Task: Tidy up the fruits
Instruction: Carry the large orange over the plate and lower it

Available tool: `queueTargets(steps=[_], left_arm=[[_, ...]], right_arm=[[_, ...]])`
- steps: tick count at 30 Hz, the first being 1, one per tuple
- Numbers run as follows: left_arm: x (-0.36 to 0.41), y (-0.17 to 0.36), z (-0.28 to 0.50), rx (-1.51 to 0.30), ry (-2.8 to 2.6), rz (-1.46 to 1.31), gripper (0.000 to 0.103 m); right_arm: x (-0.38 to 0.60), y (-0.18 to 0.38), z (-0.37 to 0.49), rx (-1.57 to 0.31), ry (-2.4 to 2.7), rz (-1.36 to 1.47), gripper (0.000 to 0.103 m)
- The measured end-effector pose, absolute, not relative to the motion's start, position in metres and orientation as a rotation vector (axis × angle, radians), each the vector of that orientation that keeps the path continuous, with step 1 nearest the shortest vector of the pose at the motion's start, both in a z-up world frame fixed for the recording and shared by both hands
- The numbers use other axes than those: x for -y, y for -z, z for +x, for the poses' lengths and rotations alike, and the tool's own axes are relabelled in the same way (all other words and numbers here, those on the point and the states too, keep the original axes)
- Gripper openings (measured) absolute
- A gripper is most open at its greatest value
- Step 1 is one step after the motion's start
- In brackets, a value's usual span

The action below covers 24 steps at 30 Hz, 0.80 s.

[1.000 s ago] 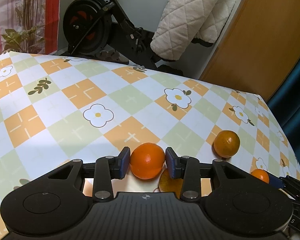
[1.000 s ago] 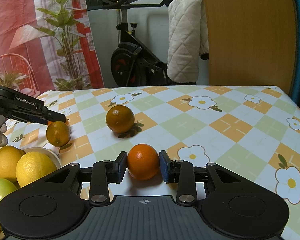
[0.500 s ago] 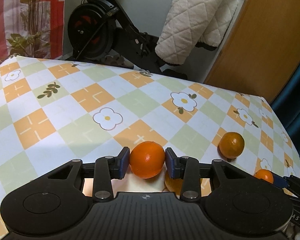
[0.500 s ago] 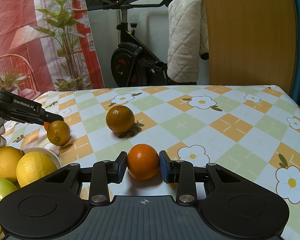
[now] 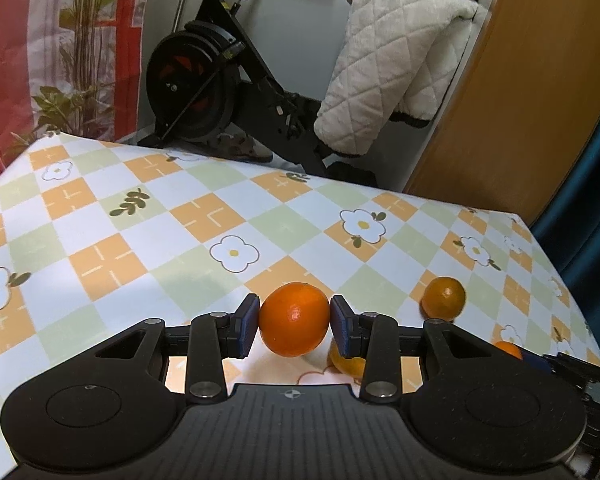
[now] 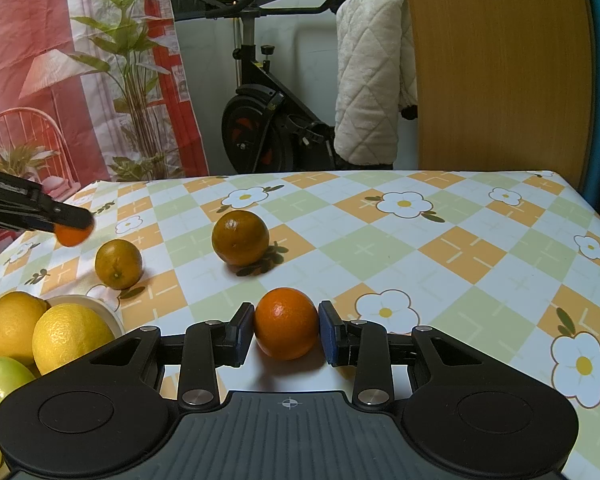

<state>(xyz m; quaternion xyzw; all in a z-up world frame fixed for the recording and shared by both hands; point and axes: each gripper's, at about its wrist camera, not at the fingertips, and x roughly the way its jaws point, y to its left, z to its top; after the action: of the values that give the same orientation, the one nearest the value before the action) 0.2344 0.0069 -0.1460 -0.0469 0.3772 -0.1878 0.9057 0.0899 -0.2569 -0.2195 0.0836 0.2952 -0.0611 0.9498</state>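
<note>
I am in the pick-up step: my left claw (image 5: 294, 320) grips an orange (image 5: 294, 319) lifted above the worktop (image 5: 140, 240), my right claw (image 6: 286, 330) grips another orange (image 6: 286, 329) resting near the worktop's near edge, and next I must carry both to the bowl (image 6: 100, 314) at the left.

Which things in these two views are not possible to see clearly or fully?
- Left wrist view: an orange fruit under the left tongs, mostly hidden by the right finger.
- Right wrist view: the bowl, covered by lemons and cut by the edge.
- Right wrist view: the left tongs' orange, blurred.
</note>
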Motion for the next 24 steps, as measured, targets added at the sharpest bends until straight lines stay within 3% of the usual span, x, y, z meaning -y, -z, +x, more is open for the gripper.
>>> queueTargets(steps=[24], left_arm=[[-0.017, 0.130, 0.130, -0.753, 0.521, -0.113, 0.041]], right_arm=[[0.191, 0.162, 0.038, -0.557, -0.042, 0.170, 0.032]])
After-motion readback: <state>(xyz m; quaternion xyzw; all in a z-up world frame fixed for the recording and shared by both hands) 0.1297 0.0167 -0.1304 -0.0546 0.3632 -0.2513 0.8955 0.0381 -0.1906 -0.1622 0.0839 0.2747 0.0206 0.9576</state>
